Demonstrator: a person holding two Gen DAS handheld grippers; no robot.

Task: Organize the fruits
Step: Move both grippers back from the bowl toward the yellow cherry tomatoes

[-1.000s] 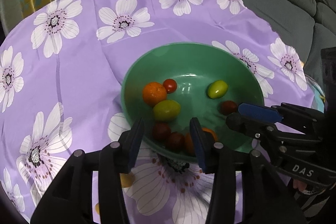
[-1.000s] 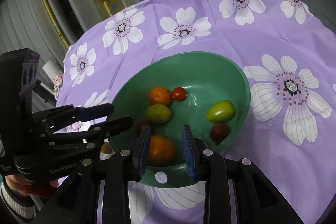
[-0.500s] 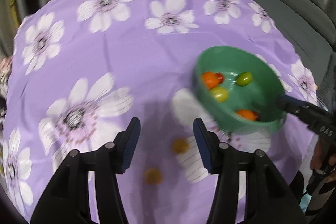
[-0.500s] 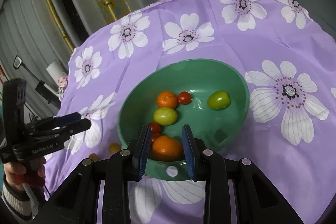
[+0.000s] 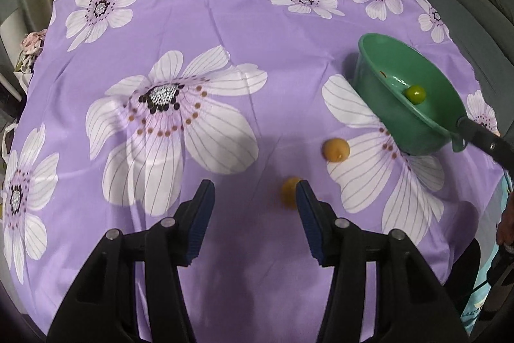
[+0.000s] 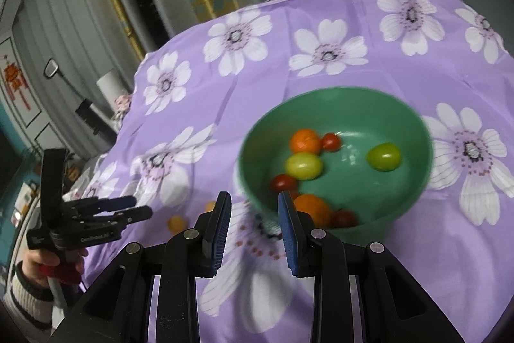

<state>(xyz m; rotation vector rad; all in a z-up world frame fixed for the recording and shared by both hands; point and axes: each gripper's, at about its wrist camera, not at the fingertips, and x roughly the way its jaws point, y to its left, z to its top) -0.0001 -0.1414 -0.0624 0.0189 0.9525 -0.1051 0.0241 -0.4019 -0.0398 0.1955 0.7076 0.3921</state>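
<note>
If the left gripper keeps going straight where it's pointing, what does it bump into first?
Probably the purple cloth. The open left gripper points down at bare fabric. The nearer yellow fruit sits just inside its right finger, so that finger might brush it first. Depth is hard to judge here.

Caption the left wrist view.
Open left tool nears two small yellow fruits on purple flowered cloth beside green plastic bowl.

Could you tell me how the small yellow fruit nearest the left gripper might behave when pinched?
The small yellow fruit looks round and lies loose on the smooth purple cloth, so a nudge would probably roll it. Far smaller than the green bowl, it is likely light. It resembles a cherry tomato, so hard squeezing might split it.
</note>
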